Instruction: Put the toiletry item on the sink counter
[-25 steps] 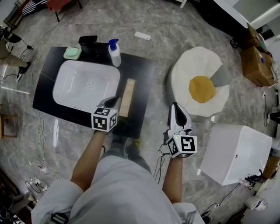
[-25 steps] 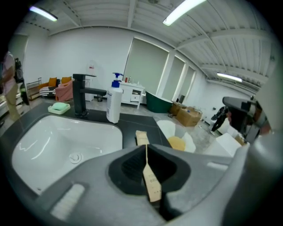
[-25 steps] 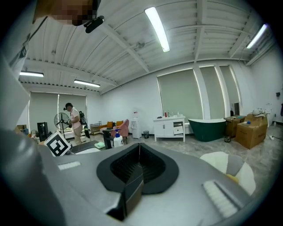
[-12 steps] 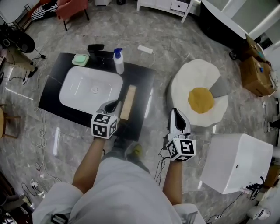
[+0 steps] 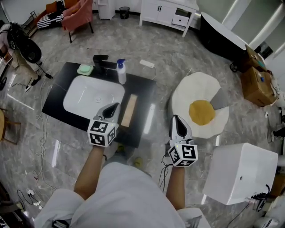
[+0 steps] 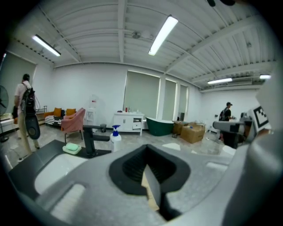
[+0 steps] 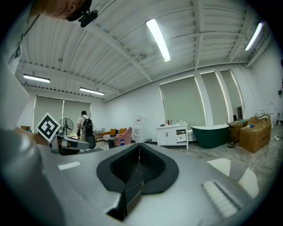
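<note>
A black sink counter (image 5: 144,95) with a white basin (image 5: 93,97) stands on the marble floor. At its back edge are a green soap on a dish (image 5: 85,69), a black faucet (image 5: 101,60) and a white spray bottle with a blue top (image 5: 121,71). A tan wooden bar (image 5: 129,110) lies on the counter to the right of the basin. My left gripper (image 5: 114,107) hovers over the counter's front edge just left of the bar, shut with nothing in it (image 6: 148,173). My right gripper (image 5: 177,119) is off the counter, above the floor, shut and empty (image 7: 138,164).
A fried-egg-shaped rug (image 5: 200,107) lies right of the counter, with a white box (image 5: 240,171) nearer me. Cardboard boxes (image 5: 254,75), a dark bathtub (image 5: 222,33), a white cabinet (image 5: 167,12) and a pink chair (image 5: 78,13) ring the room. A person with a backpack (image 5: 18,49) stands far left.
The head view has pulled back and up, so the counter looks smaller and farther. Both grippers stay shut and keep about the same places beside the wooden bar and over the floor.
</note>
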`<state>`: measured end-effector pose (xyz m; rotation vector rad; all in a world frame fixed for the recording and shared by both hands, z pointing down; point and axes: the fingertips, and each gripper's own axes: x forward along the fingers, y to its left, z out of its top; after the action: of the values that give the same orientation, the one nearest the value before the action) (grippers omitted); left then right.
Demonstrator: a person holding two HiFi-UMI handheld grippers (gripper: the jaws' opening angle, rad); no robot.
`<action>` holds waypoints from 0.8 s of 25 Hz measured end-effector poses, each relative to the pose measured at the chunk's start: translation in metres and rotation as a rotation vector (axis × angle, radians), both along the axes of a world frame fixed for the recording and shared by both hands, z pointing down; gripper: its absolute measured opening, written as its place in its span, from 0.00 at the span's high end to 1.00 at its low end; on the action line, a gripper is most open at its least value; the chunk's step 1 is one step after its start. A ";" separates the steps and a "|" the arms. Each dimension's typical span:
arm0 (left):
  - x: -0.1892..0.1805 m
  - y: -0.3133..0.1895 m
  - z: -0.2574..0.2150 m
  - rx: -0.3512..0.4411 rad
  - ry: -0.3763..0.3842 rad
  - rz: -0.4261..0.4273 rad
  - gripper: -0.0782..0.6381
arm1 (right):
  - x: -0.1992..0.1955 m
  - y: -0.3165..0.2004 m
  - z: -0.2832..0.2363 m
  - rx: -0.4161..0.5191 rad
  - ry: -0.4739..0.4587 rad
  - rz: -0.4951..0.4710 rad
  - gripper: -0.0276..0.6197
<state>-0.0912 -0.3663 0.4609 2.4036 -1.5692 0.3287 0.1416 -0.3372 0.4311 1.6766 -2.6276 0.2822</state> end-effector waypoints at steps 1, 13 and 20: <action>0.001 0.003 -0.006 0.015 0.001 0.000 0.89 | 0.001 0.002 -0.003 0.004 -0.003 -0.001 0.95; 0.006 0.037 -0.055 0.146 0.031 -0.006 0.89 | 0.016 0.032 -0.019 0.051 0.000 0.010 0.95; 0.009 0.055 -0.077 0.203 0.023 -0.010 0.89 | 0.028 0.047 -0.025 0.065 0.012 0.021 0.95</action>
<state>-0.0825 -0.3112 0.3837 2.5379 -1.6769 0.1451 0.1695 -0.2905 0.4060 1.7206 -2.6393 0.1879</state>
